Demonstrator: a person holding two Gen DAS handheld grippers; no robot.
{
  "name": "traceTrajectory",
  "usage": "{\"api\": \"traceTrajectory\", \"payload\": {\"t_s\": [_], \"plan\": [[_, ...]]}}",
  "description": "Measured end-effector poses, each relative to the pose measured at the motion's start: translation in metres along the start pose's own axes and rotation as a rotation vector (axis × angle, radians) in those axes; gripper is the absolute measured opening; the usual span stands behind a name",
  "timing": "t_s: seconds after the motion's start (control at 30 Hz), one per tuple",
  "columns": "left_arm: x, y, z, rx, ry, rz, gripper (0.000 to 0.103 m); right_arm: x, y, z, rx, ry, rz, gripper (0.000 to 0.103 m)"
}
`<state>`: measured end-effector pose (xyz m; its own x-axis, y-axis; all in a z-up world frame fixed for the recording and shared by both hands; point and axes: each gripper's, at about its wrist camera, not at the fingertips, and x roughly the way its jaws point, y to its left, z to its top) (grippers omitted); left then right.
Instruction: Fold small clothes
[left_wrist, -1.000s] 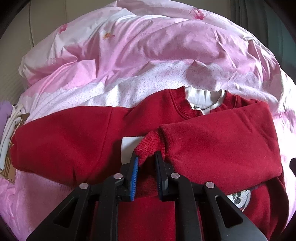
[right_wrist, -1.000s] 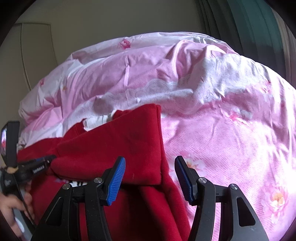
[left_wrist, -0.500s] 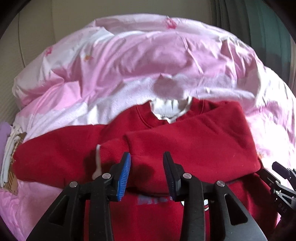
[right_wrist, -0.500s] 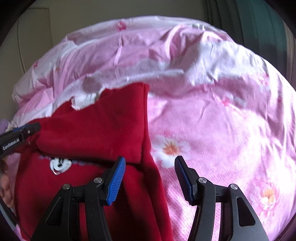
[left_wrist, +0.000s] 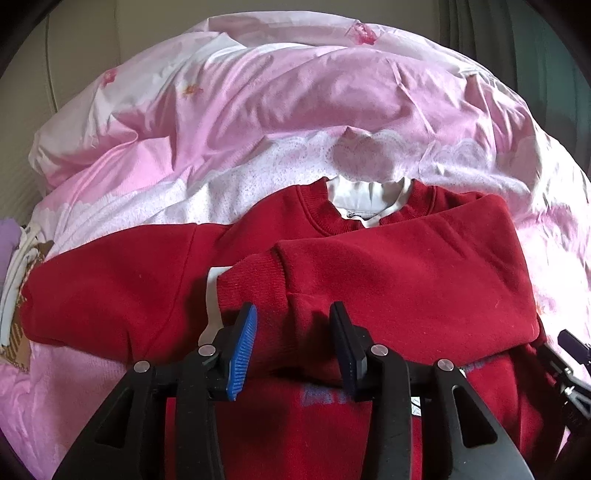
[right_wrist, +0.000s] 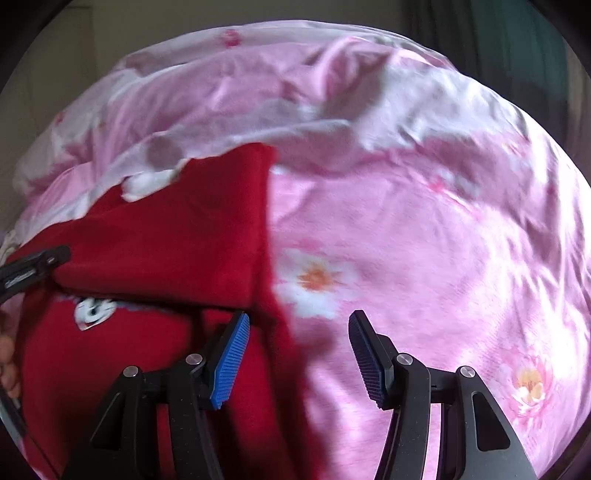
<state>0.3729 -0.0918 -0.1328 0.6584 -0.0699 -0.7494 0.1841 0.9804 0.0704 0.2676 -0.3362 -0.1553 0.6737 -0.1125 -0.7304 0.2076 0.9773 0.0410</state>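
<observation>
Pink floral bedding (left_wrist: 258, 110) is spread right across both views, rumpled into soft ridges, with a lace-patterned white band seen just behind the garment and daisy prints (right_wrist: 314, 280) picked out on the right wrist side. Beige wall and a dark green curtain (left_wrist: 517, 40) are glimpsed beyond it.

On that bedding a red sweatshirt (left_wrist: 110, 280) is laid flat, neckline away from the camera, with a white collar (left_wrist: 364, 201) showing inside the neck. One sleeve (left_wrist: 406, 280) is seen folded across the chest, its ribbed cuff (left_wrist: 255, 280) lying near the middle with a strip of white lining showing at its end; the other sleeve is stretched out to the left side of the left wrist view. A cartoon face print (right_wrist: 92, 310) is partly uncovered below the folded sleeve.

At the far left edge a small heap of other cloth (left_wrist: 14, 273), white and lilac, is caught.

The left gripper (left_wrist: 291, 343) is held over the sweatshirt just below the cuff, jaws spread apart, nothing pinched between them. The right gripper (right_wrist: 299, 354) is held at the sweatshirt's side edge, jaws likewise wide apart and gripping nothing, one blue pad (right_wrist: 231, 360) over red fabric and the other over the bedding. The right wrist view is blurred.
</observation>
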Motion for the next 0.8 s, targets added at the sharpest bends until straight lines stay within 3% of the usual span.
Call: {"api": "traceTrajectory", "payload": {"t_s": [0.13, 0.37, 0.43, 0.5, 0.6, 0.8], "plan": [[0.001, 0.001, -0.001, -0.002, 0.006, 0.000, 0.041, 0.014, 0.016, 0.006, -0.073, 0.035, -0.020, 0.057], [0.005, 0.001, 0.003, -0.020, 0.006, 0.003, 0.043, 0.037, 0.012, 0.024, -0.054, 0.058, -0.022, 0.055], [0.006, 0.000, 0.003, -0.017, 0.007, 0.000, 0.045, 0.039, 0.009, 0.023, -0.031, 0.053, -0.014, 0.048], [0.006, -0.001, 0.002, -0.018, 0.008, -0.001, 0.046, 0.038, 0.007, 0.020, -0.009, 0.053, -0.001, 0.030], [0.005, -0.002, 0.000, -0.017, 0.007, -0.002, 0.047, 0.031, 0.002, 0.014, 0.033, 0.039, -0.018, 0.018], [0.004, 0.001, -0.003, -0.028, 0.010, 0.000, 0.047, 0.026, 0.002, 0.002, 0.025, 0.082, 0.036, 0.013]]}}
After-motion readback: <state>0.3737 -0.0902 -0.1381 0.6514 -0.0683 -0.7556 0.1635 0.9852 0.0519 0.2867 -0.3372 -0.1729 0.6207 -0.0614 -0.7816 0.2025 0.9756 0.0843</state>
